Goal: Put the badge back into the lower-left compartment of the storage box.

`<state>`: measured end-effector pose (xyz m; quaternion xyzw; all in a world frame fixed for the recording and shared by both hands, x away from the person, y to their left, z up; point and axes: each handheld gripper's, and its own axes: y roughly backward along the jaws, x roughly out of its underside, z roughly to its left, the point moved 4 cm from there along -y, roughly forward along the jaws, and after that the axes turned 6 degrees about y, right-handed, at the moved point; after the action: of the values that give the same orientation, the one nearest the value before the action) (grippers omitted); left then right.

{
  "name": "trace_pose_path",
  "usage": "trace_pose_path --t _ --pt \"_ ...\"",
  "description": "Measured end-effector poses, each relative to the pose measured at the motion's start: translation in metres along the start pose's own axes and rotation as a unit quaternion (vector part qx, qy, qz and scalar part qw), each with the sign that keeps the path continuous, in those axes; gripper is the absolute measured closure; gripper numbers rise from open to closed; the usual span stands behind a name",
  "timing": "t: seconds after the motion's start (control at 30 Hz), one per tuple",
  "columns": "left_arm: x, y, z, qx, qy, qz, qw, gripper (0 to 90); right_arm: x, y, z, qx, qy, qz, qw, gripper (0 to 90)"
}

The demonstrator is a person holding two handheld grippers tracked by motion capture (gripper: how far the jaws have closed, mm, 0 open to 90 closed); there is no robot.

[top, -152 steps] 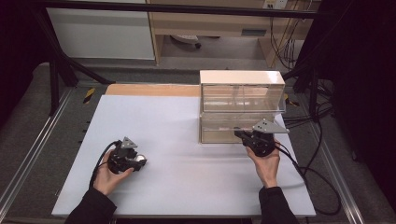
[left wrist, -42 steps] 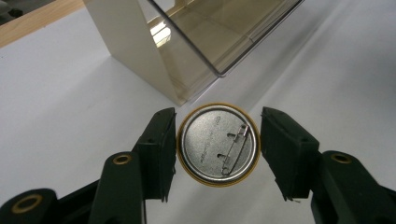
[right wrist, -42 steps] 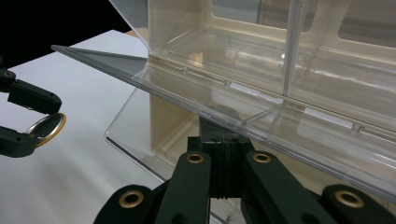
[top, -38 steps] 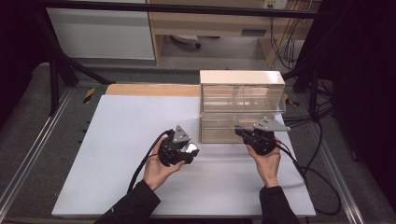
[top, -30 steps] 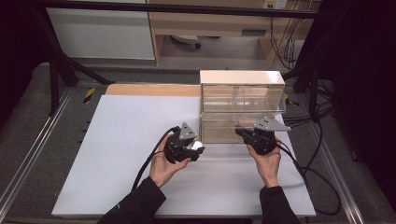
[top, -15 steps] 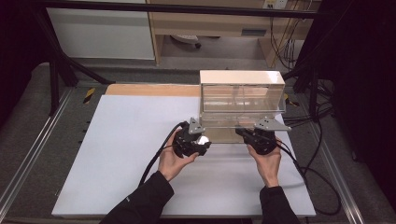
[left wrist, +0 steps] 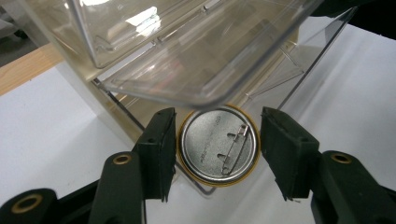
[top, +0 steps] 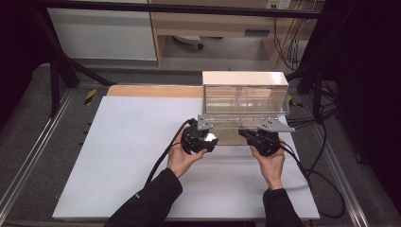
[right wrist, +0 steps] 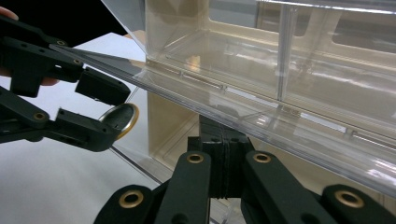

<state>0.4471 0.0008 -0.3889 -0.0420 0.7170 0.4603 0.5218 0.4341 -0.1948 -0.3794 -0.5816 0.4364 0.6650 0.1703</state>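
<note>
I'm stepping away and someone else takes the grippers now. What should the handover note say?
Left gripper: shut on the pin badge, pin side showing, at the mouth of the clear drawer box's lower compartment.
Right gripper: shut on the front edge of the lower drawer, holding it pulled out.
Done: drawer open, badge brought up to it.
Left: set the badge in the drawer, release, push the drawer shut.

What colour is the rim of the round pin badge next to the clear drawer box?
Gold, around a silver metal back, on the pin badge; it shows best in the left gripper view.
</note>
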Motion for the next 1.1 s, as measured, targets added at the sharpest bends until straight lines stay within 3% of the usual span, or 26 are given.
trace_pose_path --t 0.63,1.1 --pt "-0.001 -0.022 0.002 -0.017 0.005 -0.005 0.9998 46.3 0.000 -0.001 0.000 0.000 -0.001 0.002 1.0000 90.0" --pt "-0.001 -0.023 0.003 -0.026 -0.004 -0.009 0.9996 46.8 0.000 0.000 0.000 0.001 -0.001 0.002 1.0000 90.0"
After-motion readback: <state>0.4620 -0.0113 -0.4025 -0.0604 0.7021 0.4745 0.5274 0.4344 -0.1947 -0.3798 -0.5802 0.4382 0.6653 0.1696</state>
